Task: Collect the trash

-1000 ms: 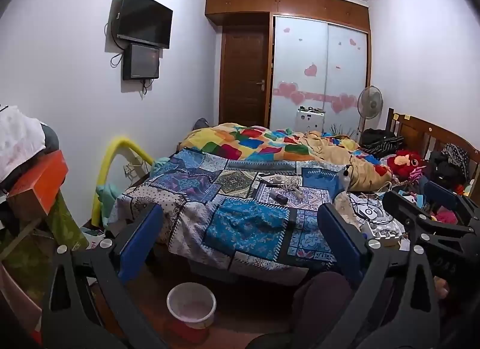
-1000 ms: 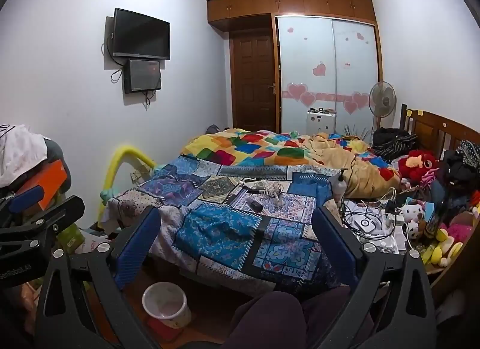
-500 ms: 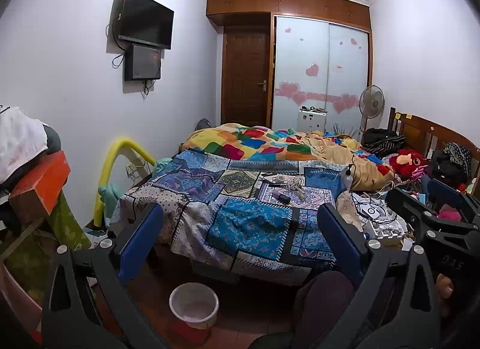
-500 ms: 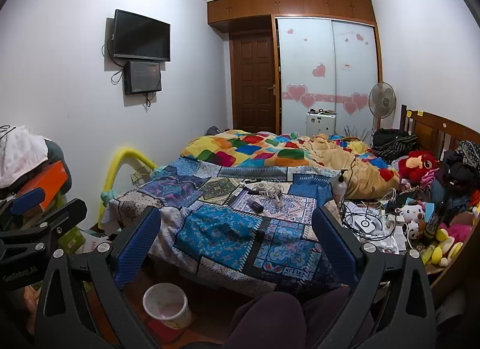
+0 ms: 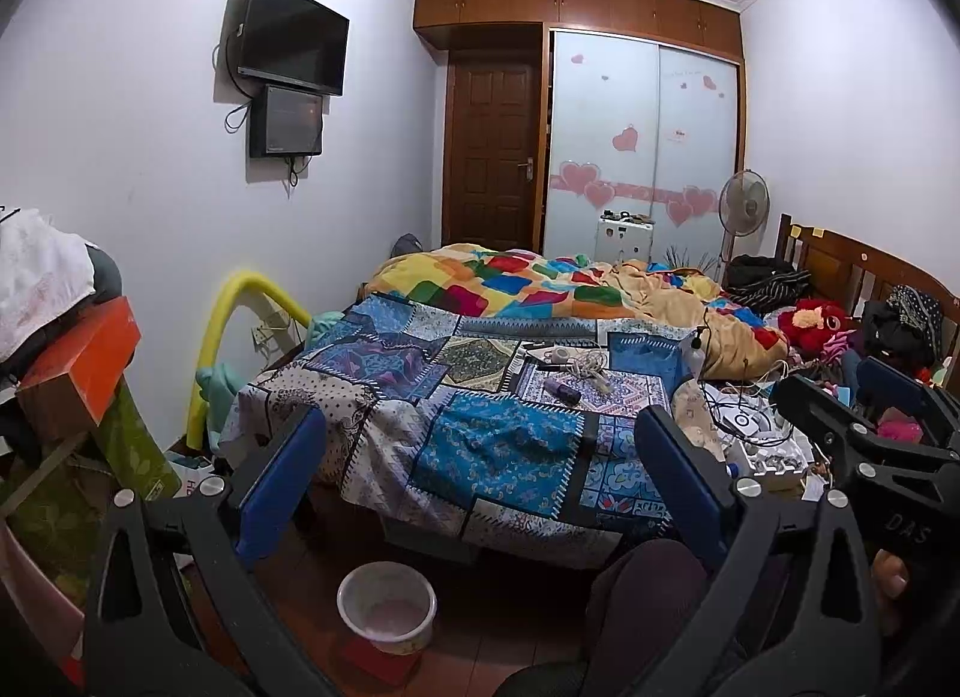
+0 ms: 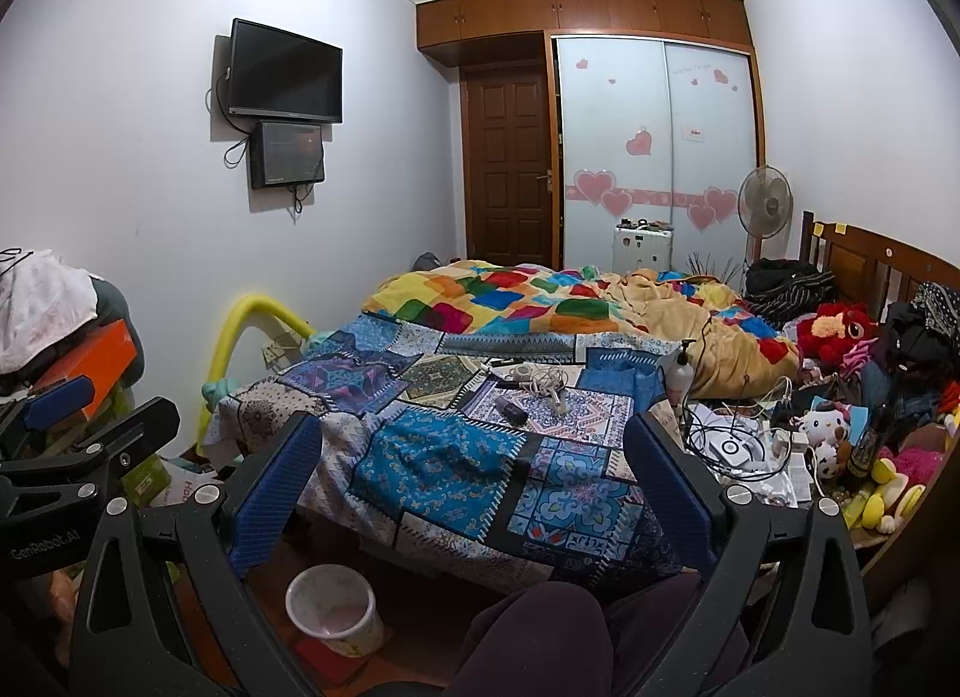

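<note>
Where floor tiles gleam, round translucent plastic bin (image 5: 387, 613).

Bedspread (image 5: 498, 445) was blue patchwork; duvet (image 5: 516, 283) bore red, green, yellow blocks. Wardrobe doors (image 6: 654, 157) showed pink hearts. Bin (image 5: 387, 607) was white; foam tube (image 5: 234, 301) yellow.

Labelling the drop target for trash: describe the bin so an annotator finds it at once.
Start at the bed with the blue patchwork quilt and look down to the floor at its near edge. There a small round bin stands upright on a red mat, open-topped. It is the only pale, translucent pinkish tub on that dark floor.
</note>
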